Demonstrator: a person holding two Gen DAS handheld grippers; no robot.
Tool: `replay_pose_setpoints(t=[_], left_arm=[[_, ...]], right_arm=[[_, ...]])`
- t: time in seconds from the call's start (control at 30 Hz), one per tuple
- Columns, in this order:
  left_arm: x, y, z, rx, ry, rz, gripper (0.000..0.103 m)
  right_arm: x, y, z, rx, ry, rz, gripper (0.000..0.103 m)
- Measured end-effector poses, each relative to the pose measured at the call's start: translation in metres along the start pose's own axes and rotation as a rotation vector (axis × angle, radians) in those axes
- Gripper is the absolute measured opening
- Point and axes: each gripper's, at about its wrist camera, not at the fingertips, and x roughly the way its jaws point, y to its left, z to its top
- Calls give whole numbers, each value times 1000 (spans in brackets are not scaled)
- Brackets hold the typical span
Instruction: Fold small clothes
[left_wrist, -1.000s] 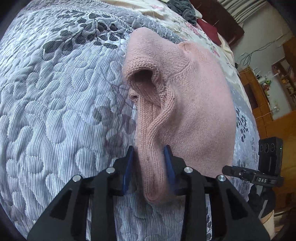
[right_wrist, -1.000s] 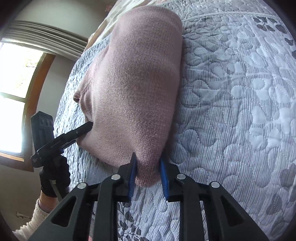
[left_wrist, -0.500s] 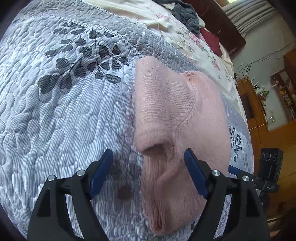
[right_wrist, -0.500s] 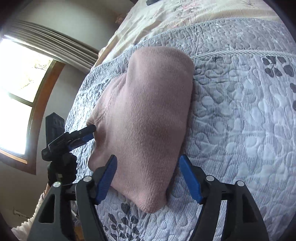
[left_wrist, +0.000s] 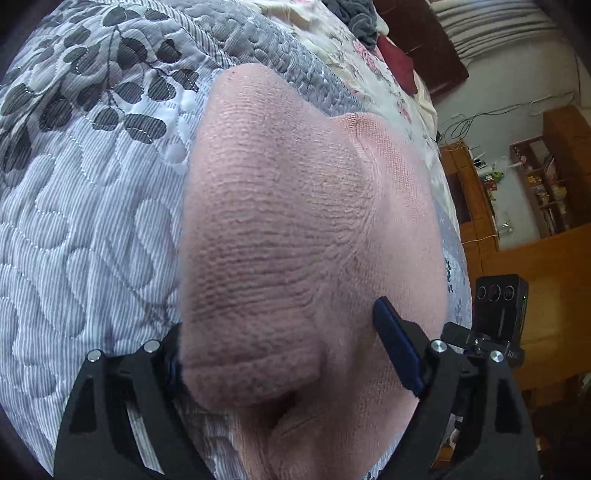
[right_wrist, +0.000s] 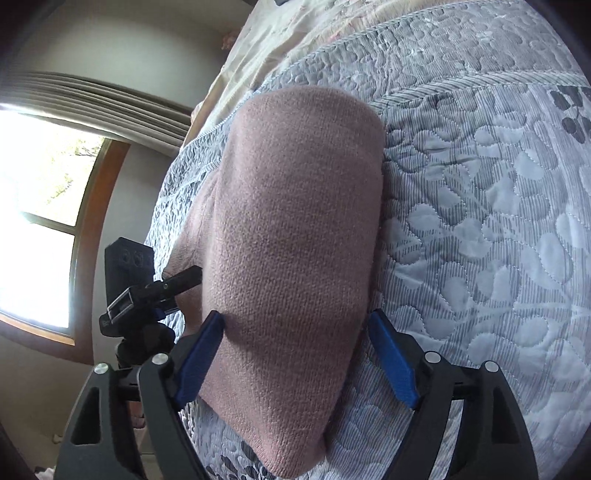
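Now, garment: pink knit sweater (right_wrist: 295, 236), folded into a soft oblong, ribbed band uppermost, lying on grey leaf-quilted bedspread (right_wrist: 480, 206).
Axis: running straight ahead of both grippers.
Left gripper (left_wrist: 284, 354): spread wide, straddling the near end, gripping nothing.
Right gripper (right_wrist: 295, 354): spread likewise, blue pads (right_wrist: 391, 362) flanking the fold.
Room: bare quilt beyond outer fingers.
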Motion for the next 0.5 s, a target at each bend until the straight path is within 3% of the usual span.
replay_pose_setpoints(t=[0.1, 0.2, 0.23, 0.27, 0.3, 0.37, 0.43, 0.5], left_arm=[[7, -5, 2, -4, 22, -50, 86], [15, -10, 0, 7, 54, -108, 85], [17, -12, -2, 11, 64, -125, 82], [19, -13, -4, 11, 68, -120, 71], [21, -12, -4, 5, 72, -105, 65], [23, -5, -7, -51, 74, -174, 42], [23, -2, -11, -87, 51, -220, 38], [19, -11, -15, -63, 20, -212, 35]], right_arm=[[13, -5, 6, 32, 11, 44, 92], [25, -11, 10, 66, 18, 71, 94], [27, -11, 11, 69, 16, 76, 93], [28, -11, 11, 69, 11, 80, 92], [26, -11, 9, 65, 6, 78, 87], [21, -10, 5, 43, 0, 63, 78], [12, -10, 1, 32, -10, 62, 67], [1, -7, -3, 15, -23, 55, 61]])
